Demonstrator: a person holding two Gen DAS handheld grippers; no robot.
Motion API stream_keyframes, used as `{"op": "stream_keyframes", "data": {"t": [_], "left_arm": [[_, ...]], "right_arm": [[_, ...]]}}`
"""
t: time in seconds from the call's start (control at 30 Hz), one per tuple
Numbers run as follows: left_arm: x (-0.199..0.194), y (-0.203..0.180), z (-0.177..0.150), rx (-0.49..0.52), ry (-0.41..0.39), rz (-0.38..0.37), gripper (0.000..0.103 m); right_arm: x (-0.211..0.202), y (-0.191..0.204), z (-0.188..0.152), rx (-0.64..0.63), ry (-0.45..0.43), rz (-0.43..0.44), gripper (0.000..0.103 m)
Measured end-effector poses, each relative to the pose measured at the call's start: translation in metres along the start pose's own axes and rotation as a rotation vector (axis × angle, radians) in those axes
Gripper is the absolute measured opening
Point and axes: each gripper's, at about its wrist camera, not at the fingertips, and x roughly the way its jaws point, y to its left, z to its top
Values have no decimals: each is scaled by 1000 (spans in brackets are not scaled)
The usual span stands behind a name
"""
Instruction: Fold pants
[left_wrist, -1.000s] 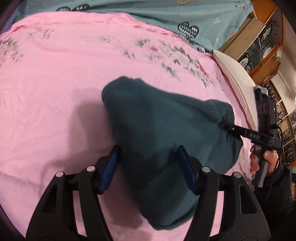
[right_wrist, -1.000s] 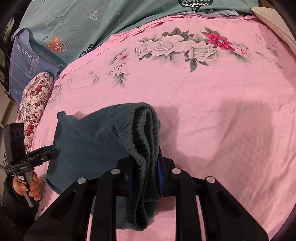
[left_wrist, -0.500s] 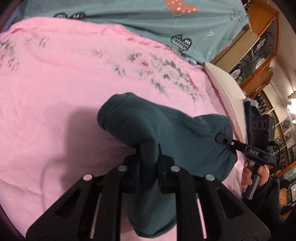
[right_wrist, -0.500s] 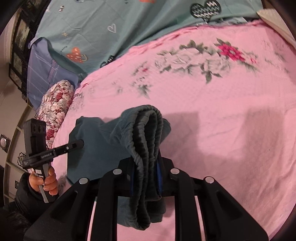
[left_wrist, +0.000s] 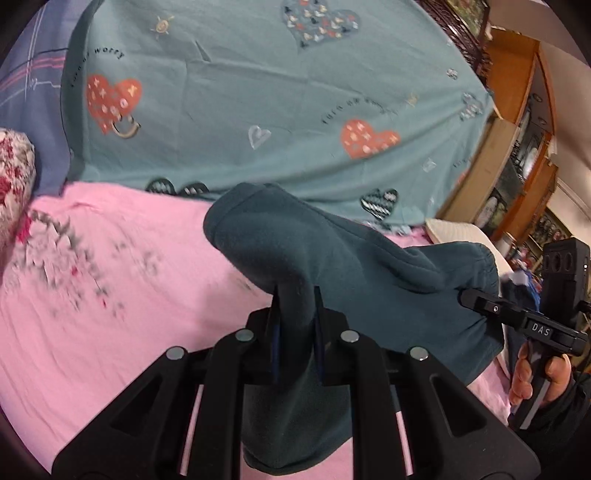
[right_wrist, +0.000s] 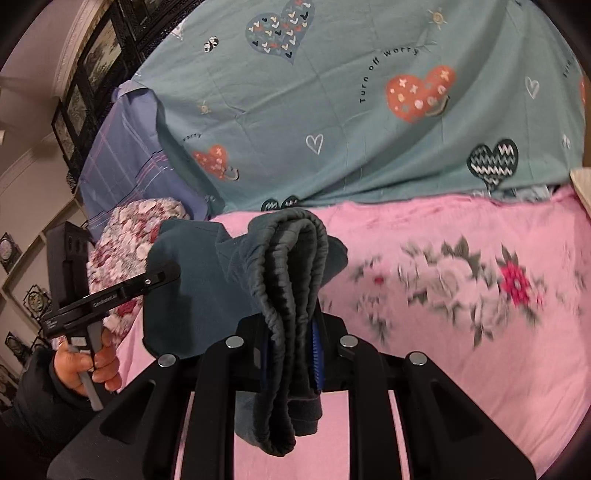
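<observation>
A pink floral bedsheet (left_wrist: 110, 314) covers the bed. The teal fleece pants (left_wrist: 332, 266), already folded into a bundle, hang above it, long axis spanning between both tools. The left tool (left_wrist: 297, 332) is clamped on one end; the right tool (right_wrist: 291, 354) is clamped on the gathered waistband (right_wrist: 291, 280). No containers are visible.

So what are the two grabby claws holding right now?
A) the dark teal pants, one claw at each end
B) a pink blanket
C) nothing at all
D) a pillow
A: the left gripper is shut on one end of the dark teal pants, and the right gripper is shut on the bunched elastic waistband, with the pants above the pink bedsheet.
</observation>
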Motion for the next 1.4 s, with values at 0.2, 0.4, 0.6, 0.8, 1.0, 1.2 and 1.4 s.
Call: {"op": "stream_keyframes", "data": {"t": [0.2, 0.4, 0.6, 0.8, 1.0, 1.2, 1.4], "left_arm": [[110, 59, 22, -113, 60, 65, 14], [209, 144, -18, -382, 156, 206, 31], [142, 161, -5, -382, 26, 243, 84], [9, 98, -19, -170, -100, 245, 90], [-131, -7, -91, 78, -158, 217, 101], [-213, -49, -169, 104, -152, 208, 101], [-223, -50, -227, 110, -133, 282, 101]], "right_arm": [[112, -31, 45, 30, 21, -26, 18], [224, -95, 17, -10, 156, -381, 38], [155, -115, 3, 88, -7, -409, 44], [42, -25, -33, -2, -79, -303, 55], [-100, 95, -106, -134, -259, -240, 102], [-172, 156, -166, -175, -329, -271, 102], [-164, 174, -232, -173, -244, -251, 102]]}}
